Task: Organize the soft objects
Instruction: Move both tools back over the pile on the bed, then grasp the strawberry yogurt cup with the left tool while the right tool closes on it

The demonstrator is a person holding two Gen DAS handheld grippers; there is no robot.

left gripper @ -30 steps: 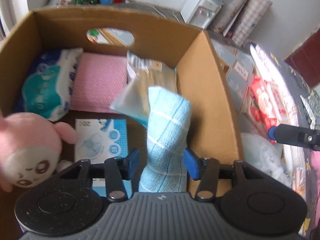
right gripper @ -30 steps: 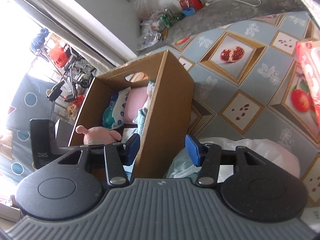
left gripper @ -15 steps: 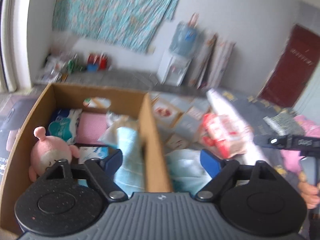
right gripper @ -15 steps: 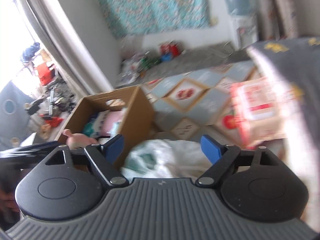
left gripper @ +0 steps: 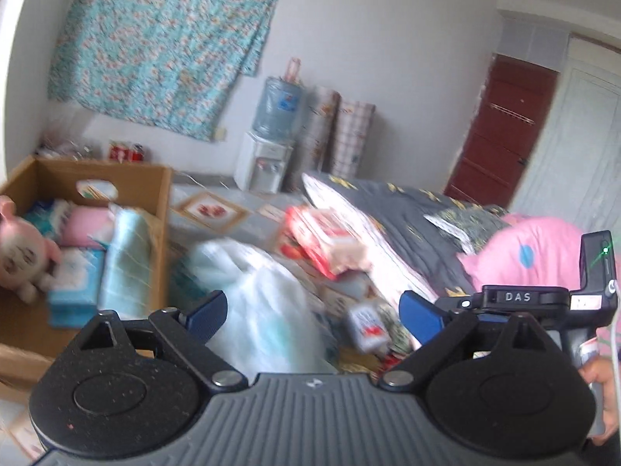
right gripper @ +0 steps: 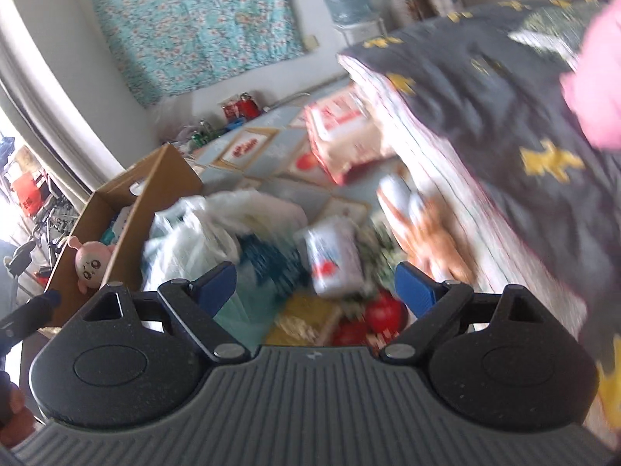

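Observation:
A cardboard box (left gripper: 161, 209) stands on the floor at the left and holds a pink plush toy (left gripper: 19, 248), a light blue checked towel (left gripper: 124, 256), a pink cloth (left gripper: 83, 225) and tissue packs. It also shows in the right wrist view (right gripper: 163, 178) with the plush (right gripper: 91, 258). My left gripper (left gripper: 314, 312) is open and empty, above a white plastic bag (left gripper: 264, 295). My right gripper (right gripper: 314, 285) is open and empty, above a small white pack (right gripper: 333, 256) beside the bag (right gripper: 202, 229). Both views are blurred.
A red and white package (left gripper: 322, 237) leans against a bed with a dark starred cover (left gripper: 407, 217). A pink item (left gripper: 535, 248) lies on the bed. A water dispenser (left gripper: 268, 155) and rolled mats stand at the far wall. Red fruit-print packaging (right gripper: 372, 318) lies near.
My left gripper has let go of the blue checked towel, which now lies in the box, and has pulled back and swung right. Both grippers have opened wider; the right has turned toward the bed.

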